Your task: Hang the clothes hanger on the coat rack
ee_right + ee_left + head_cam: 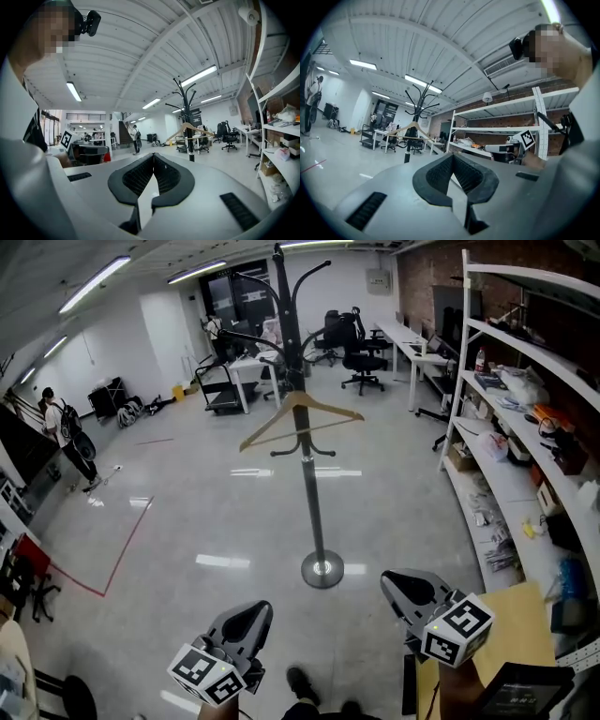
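The left gripper's [452, 157] black ribbed pads [436, 177] are pressed together at their tips with nothing between them. The right gripper's [153, 157] pads [136, 179] meet the same way and are also empty. In the head view both grippers sit low and near, the left gripper [253, 612] at left and the right gripper [397, 583] at right. The hands holding them are cut off by the bottom edge.

Well beyond them, in mid-room, the pale wooden clothes hanger [302, 417] hangs on the tall black metal coat rack [310, 495]. It is partway up the pole, just above a ring of lower hooks. Its hook is lost against the dark pole, so which peg carries it cannot be told. The hanger's long axis runs left to right across the pole, with its left end lower than its right. The rack's round steel base [322, 569] stands on the grey polished floor [206, 512]. White metal shelving [511, 474] lines the right side.
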Available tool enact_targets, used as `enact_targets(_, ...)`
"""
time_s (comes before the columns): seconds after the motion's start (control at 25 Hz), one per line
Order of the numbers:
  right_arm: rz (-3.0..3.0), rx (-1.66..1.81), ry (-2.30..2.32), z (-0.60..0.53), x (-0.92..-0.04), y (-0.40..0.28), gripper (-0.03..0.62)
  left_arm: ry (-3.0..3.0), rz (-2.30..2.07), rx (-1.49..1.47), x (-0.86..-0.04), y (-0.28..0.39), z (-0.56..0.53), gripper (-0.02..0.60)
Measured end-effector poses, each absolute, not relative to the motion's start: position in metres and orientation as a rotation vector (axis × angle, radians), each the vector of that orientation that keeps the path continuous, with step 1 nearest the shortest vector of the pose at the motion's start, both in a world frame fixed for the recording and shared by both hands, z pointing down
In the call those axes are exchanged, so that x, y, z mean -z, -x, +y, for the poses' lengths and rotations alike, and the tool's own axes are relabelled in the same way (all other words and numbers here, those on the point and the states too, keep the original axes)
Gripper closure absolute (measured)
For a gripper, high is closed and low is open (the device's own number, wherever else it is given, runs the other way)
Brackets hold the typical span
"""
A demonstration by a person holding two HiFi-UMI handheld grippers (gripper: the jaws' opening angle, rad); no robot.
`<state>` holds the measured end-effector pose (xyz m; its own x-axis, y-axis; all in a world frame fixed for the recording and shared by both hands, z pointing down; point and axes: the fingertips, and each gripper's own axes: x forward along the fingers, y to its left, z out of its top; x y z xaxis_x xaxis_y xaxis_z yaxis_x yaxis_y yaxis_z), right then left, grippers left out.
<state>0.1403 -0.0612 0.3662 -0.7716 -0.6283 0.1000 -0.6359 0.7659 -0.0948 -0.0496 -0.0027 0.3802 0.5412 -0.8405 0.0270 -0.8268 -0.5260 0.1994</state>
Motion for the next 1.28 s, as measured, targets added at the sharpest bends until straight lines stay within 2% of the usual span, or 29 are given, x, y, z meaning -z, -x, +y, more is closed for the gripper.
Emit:
enact_targets(0.28, -2.934, -0.224, -1.024, -0.01, -0.361, -0.149, 0.586, -2.621, -1.446, 0.103, -0.36, 0.039, 0.057, 0.581)
enact_targets(0.88, -2.877, -0.222, -1.049, 0.169, -0.371, -0.05, 0.586, -2.653, -1.356, 0.106, -0.387, 0.115, 0.232, 0.581)
enact_targets(1.04, -2.863, -0.202, -1.086, 0.205, -0.364, -0.052, 0.586, -2.661, -1.298, 0.157, -0.385, 0.114, 0.259, 0.581)
enact_targets(1.28, -2.9, -0.169, -1.106, 0.242, -0.352, -0.086, 0.586, -2.696, -1.297, 0.126, -0.375, 0.078, 0.293, 0.581)
